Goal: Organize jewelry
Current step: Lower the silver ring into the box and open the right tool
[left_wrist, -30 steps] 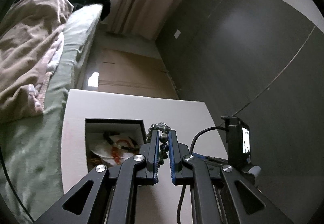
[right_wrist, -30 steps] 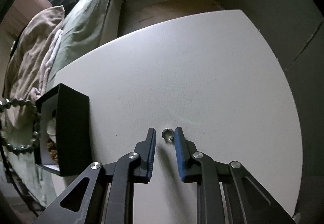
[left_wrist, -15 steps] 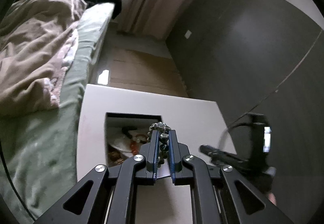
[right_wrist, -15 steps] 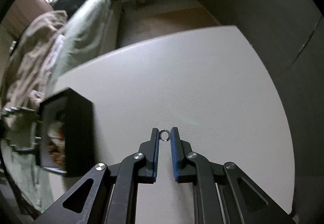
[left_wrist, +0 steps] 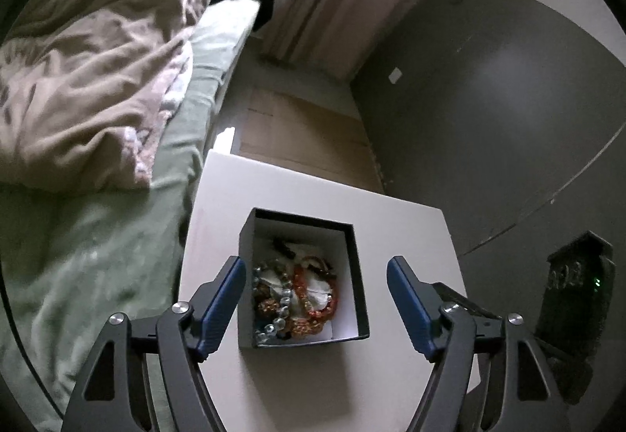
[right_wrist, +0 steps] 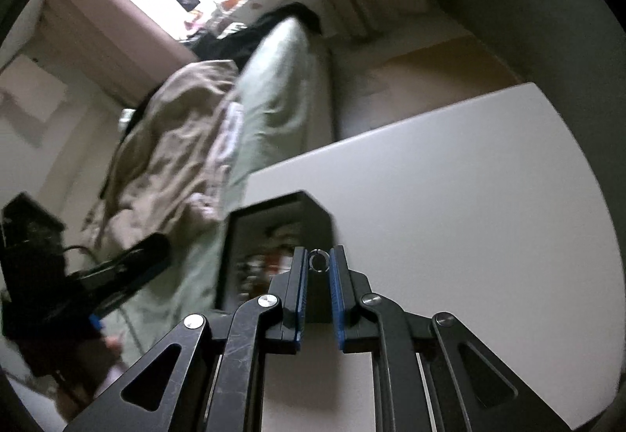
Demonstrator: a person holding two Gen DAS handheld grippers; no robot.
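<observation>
A black jewelry box [left_wrist: 362, 267] with a white lining stands on the white table [left_wrist: 407, 224]. It holds a heap of beaded jewelry, including a grey bead bracelet [left_wrist: 274, 311] along its left side. My left gripper [left_wrist: 315, 279] is open and empty, above the box with a finger on each side. My right gripper [right_wrist: 319, 260] is shut on a small silver ring [right_wrist: 319, 260] and holds it in the air beside the box [right_wrist: 313, 215], above its right wall. The box's inside is blurred in the right wrist view.
A bed with a green sheet [left_wrist: 98, 236] and a beige blanket [left_wrist: 90, 80] runs along the table's left edge. A dark grey wall [left_wrist: 489, 99] stands to the right. The right gripper's body [left_wrist: 571, 295] is at the table's right side. The left gripper shows in the right wrist view [right_wrist: 117, 275].
My left gripper moved over the box, opened and dropped the grey bead bracelet into it. My right gripper shut on the ring, lifted it off the table and carried it left toward the box.
</observation>
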